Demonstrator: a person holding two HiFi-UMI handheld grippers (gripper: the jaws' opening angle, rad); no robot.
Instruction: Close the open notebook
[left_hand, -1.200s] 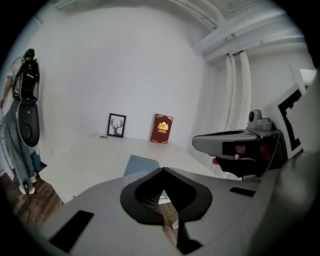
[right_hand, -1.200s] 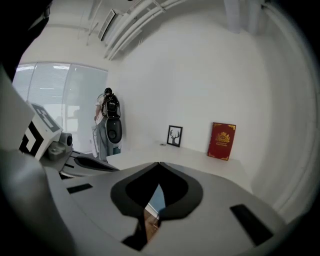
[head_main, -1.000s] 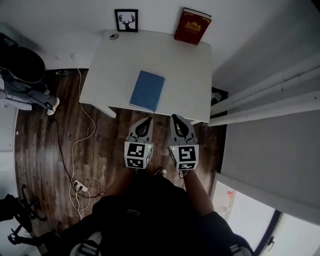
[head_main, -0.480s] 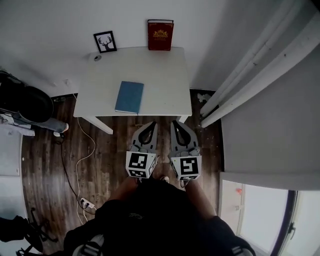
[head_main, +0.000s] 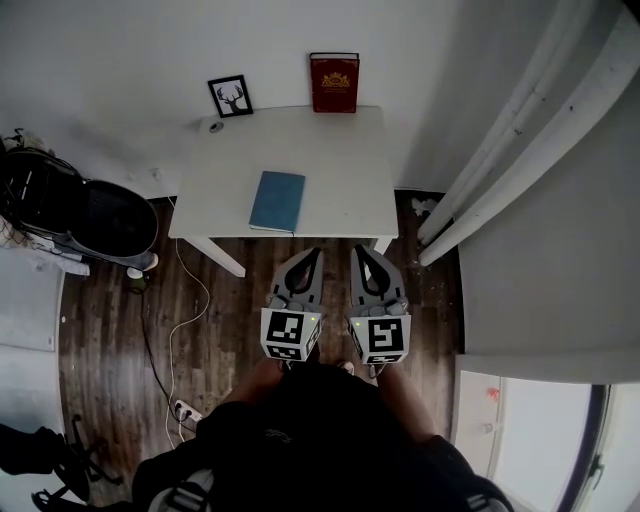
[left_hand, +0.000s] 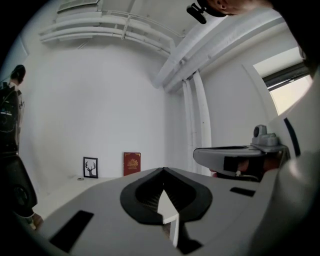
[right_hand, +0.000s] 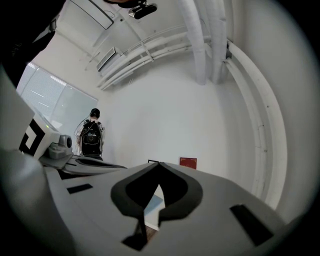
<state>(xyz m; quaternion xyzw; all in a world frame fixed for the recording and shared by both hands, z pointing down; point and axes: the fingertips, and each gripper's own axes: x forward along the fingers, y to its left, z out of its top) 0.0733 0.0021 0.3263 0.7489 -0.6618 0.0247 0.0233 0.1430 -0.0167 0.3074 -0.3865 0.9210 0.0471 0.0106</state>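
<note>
The blue notebook (head_main: 277, 201) lies closed and flat on the white table (head_main: 340, 170), near its front left. Both grippers hover over the wooden floor, short of the table's front edge and apart from the notebook. My left gripper (head_main: 314, 253) is shut, its jaws meeting in a point with nothing between them (left_hand: 162, 170). My right gripper (head_main: 358, 250) is shut and empty beside it (right_hand: 159, 164). A slice of the notebook (right_hand: 152, 205) shows through the right gripper's jaw opening.
A red book (head_main: 334, 83) and a framed deer picture (head_main: 231, 96) lean on the wall at the table's back, with a small round object (head_main: 215, 126) nearby. A black bag (head_main: 85, 220) sits left. A cable (head_main: 190, 300) crosses the floor. White pipes (head_main: 520, 150) run along the right.
Both grippers have drawn back from the table's front edge and risen, still side by side and shut. The notebook has stayed closed in place.
</note>
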